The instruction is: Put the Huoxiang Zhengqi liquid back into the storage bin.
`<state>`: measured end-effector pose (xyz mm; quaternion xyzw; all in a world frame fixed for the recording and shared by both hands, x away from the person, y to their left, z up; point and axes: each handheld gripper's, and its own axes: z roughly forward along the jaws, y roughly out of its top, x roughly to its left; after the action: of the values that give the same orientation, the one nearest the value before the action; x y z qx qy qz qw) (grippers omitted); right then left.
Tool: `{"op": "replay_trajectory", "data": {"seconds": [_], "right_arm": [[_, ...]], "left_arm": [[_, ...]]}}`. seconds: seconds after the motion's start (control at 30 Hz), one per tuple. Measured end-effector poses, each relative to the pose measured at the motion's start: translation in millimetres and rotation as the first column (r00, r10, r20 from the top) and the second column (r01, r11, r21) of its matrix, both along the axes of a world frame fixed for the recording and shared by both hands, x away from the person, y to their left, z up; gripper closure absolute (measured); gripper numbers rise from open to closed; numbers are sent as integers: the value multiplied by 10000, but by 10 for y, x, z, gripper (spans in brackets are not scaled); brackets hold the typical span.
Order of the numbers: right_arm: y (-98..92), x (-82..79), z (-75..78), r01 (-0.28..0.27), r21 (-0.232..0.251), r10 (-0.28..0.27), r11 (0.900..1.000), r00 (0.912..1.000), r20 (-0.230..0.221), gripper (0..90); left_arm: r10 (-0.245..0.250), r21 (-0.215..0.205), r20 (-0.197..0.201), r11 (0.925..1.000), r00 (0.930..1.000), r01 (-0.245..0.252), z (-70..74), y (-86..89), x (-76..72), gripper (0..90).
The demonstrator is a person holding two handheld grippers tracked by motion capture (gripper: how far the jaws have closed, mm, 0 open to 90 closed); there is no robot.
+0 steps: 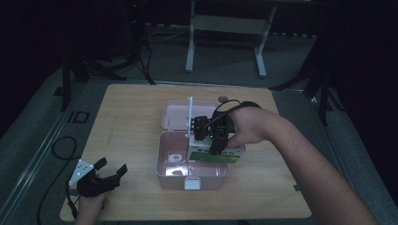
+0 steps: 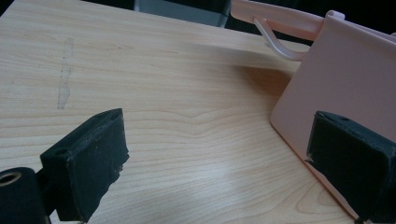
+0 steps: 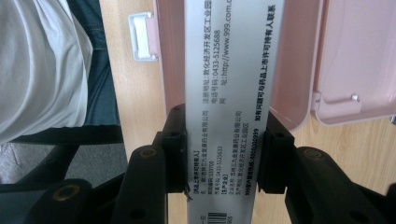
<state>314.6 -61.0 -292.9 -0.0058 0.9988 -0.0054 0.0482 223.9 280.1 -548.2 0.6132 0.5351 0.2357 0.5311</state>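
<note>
Medicine box (image 3: 229,93) is pinched flat between the right gripper (image 3: 224,154) jaws, one pad on each long edge, so they're closed tight on it. From the high view it hangs over the right half of the open pink case (image 1: 162,161), green edge toward the front. Left gripper (image 2: 215,154) sits near the table's (image 1: 131,112) front left corner, jaws wide apart with nothing between them, case wall just beside one pad.

a light wooden worktop (image 1: 136,122) with rounded corners stands on a grey floor (image 1: 42,108). an open pink box (image 1: 192,176) sits on it just right of the middle, its lid (image 1: 176,117) folded back to the far side. the left claw (image 1: 105,171) rests at the near left corner.
</note>
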Motion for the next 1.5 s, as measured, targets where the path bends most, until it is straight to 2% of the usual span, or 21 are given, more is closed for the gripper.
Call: {"op": "replay_trajectory", "data": {"seconds": [0.23,0.63,0.9,1.13,1.5], "right_arm": [[153,8,-126,-192,-291,188,9994,9997,-135,618],[296,18,-298,-419,-628,404,9971,9989,-255,617],[324,10,-380,-513,-721,504,9961,9986,-132,617],[335,-5,-481,-665,-622,651,9958,9976,-247,617],[336,10,-637,-709,-808,689,9942,9972,-273,617]], "left_arm": [[-13,-9,25,10000,10000,13,2,2,-1,52],[-35,-19,29,10000,10000,35,5,8,-5,52],[-53,5,28,10000,10000,53,5,9,-5,52],[-48,-8,41,10000,10000,48,6,8,-5,52],[-67,8,27,10000,10000,67,4,4,-4,52]]}}
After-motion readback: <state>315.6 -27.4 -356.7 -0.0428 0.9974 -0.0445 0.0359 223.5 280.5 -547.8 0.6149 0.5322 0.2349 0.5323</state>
